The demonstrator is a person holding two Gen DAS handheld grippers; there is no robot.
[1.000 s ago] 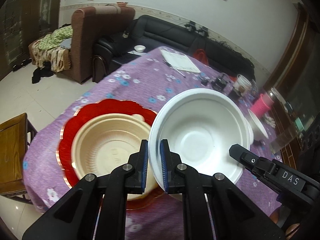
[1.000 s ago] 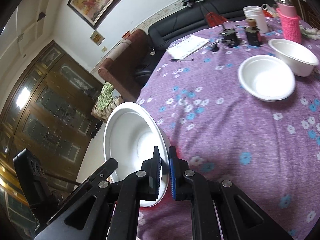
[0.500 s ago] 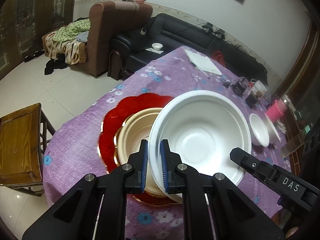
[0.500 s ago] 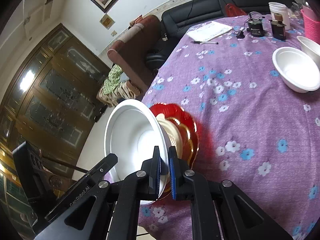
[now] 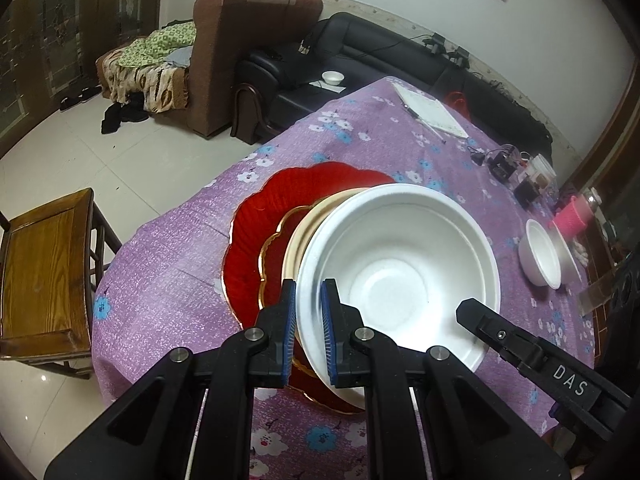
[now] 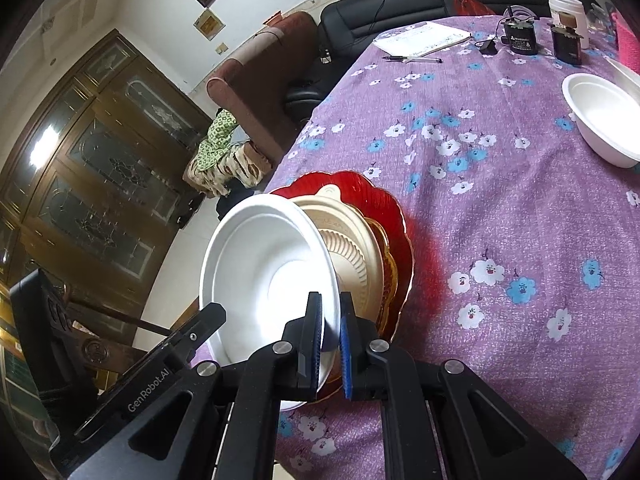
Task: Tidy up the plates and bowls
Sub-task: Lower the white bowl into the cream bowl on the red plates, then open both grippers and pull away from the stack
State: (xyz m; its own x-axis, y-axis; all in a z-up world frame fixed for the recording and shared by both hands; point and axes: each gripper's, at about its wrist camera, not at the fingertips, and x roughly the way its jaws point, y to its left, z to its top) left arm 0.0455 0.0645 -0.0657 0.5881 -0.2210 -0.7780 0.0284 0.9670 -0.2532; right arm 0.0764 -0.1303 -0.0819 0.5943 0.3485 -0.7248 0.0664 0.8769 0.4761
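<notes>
Looking along the left gripper [image 5: 308, 326], its two black fingers with blue pads are pinched nearly closed on the near-left rim of a large white foam bowl [image 5: 400, 276]. That bowl is tilted and sits over a beige plastic bowl [image 5: 308, 226], which rests on a small red scalloped plate with a gold edge [image 5: 276, 264], itself on a wide red scalloped plate [image 5: 288, 192]. All of this stands at the near corner of a table under a purple cloth with blue and white flowers [image 5: 168, 276]. At lower right the black finger of the right gripper [image 5: 504, 332] reaches the bowl's other side. Farther right on the cloth lies a small white foam bowl [image 5: 540, 254], with a pink cup [image 5: 574, 218] just beyond. A wooden stool [image 5: 44, 272] stands on the floor to the left.

From the right wrist camera, the right gripper [image 6: 330, 340] is closed tight on the large white foam bowl's [image 6: 268, 276] rim, the thin wall squeezed between its blue pads. The bowl leans toward the camera's left, above the beige bowl [image 6: 352, 252] and the red plates [image 6: 396, 216]. The left gripper's finger [image 6: 192, 334] shows at lower left by the bowl's rim. The small white bowl [image 6: 604, 116] lies well apart at upper right.
</notes>
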